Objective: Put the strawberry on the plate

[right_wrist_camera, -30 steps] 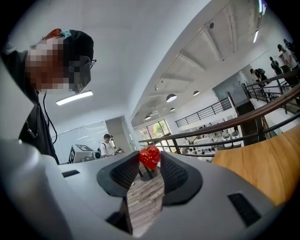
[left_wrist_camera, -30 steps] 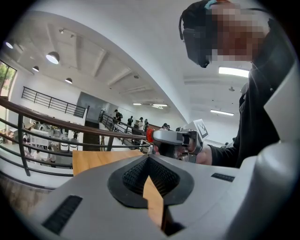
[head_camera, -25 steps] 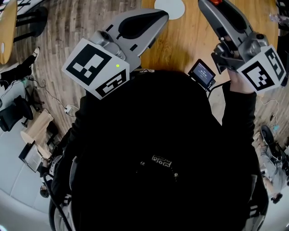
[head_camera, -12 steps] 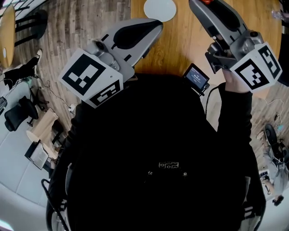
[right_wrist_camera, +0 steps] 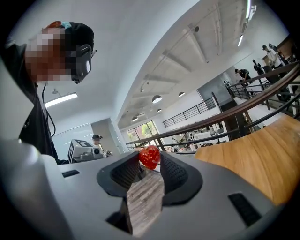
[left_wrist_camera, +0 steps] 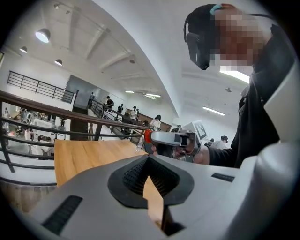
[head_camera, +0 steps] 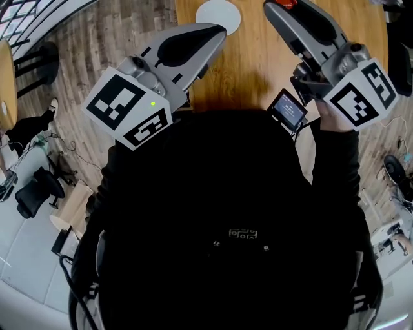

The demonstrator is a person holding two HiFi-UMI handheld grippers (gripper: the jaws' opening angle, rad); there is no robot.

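Observation:
The red strawberry [right_wrist_camera: 149,156] is pinched between the tips of my right gripper [right_wrist_camera: 150,160], which is shut on it. In the head view it shows as a red spot, the strawberry [head_camera: 288,3], at the top edge, at the right gripper [head_camera: 275,6]. The white plate [head_camera: 217,15] lies on the wooden table [head_camera: 258,61], left of the strawberry and just beyond the tip of my left gripper [head_camera: 219,31]. The left gripper [left_wrist_camera: 149,158] has its tips together with nothing held. It looks across at the right gripper [left_wrist_camera: 171,139].
A small lit screen [head_camera: 288,108] hangs by the right hand at the table's near edge. The person's dark torso fills the lower head view. Wood-plank floor [head_camera: 129,26] lies left of the table, with chairs and cables further left. A railing [left_wrist_camera: 70,115] runs behind the table.
Both grippers have shifted a little over the table, the strawberry still held in the right one. The plate now sits further left and nearer the top edge of the head view.

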